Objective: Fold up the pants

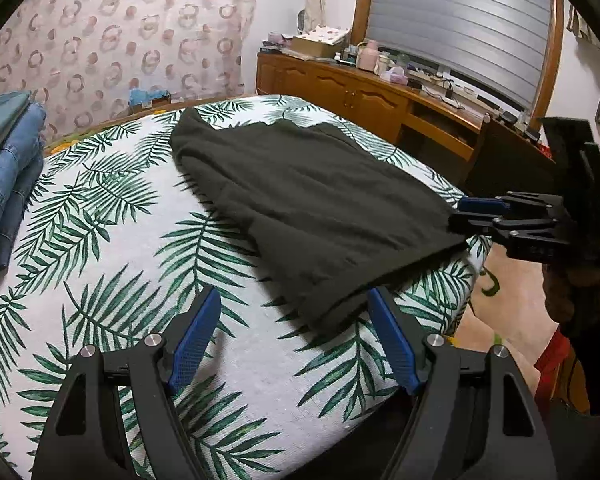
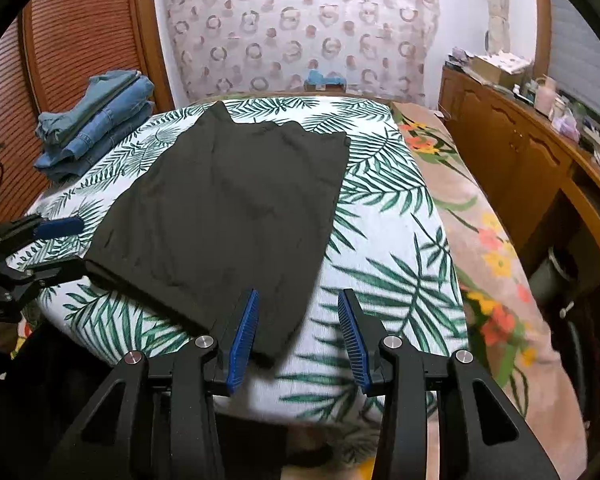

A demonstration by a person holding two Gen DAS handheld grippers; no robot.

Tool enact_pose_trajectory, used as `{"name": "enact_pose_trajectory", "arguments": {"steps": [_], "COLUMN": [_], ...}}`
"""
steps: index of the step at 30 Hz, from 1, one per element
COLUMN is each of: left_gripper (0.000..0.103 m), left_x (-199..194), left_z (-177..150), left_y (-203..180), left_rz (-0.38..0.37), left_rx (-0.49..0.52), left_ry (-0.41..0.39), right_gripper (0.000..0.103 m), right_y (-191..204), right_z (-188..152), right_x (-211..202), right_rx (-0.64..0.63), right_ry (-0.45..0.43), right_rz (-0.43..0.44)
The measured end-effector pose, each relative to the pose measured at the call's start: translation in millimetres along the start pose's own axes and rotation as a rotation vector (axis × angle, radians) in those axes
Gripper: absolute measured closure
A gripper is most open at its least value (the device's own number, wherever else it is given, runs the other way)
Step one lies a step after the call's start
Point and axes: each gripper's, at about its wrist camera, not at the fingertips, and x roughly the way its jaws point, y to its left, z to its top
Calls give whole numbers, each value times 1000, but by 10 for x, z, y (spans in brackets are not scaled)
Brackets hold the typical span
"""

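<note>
Left tool (image 1: 294, 342) and right tool (image 2: 298, 338) both stand released, blue pads spread, at the near edge of the black pants (image 2: 228, 204). Neither tool grips cloth. Pants lie folded into a flat, roughly rectangular panel, mostly smooth, with a wavy far edge, on the bed (image 2: 396, 240). Bed carries a white cover with green palm-leaf print. A patterned curtain (image 2: 300, 24) hangs behind. A wooden cabinet (image 1: 364, 96) lines one side. Folded jeans (image 2: 96, 124) sit stacked at a far corner.
</note>
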Motion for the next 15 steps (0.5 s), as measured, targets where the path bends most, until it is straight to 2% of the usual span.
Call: {"name": "enact_pose_trajectory", "arguments": {"steps": [6, 15], "left_gripper": [26, 56], "left_x": [66, 90], "left_z": [-18, -31], "left_y": [-36, -95], "left_rz": [-21, -41], "left_rx": [6, 31], "left_ry": [25, 32], "right_gripper": [60, 60], "right_y": [22, -15], "right_z": [-42, -98], "right_x": [9, -22], "right_rx": [9, 32], "right_ry": [1, -11], "right_rz": [22, 36]}}
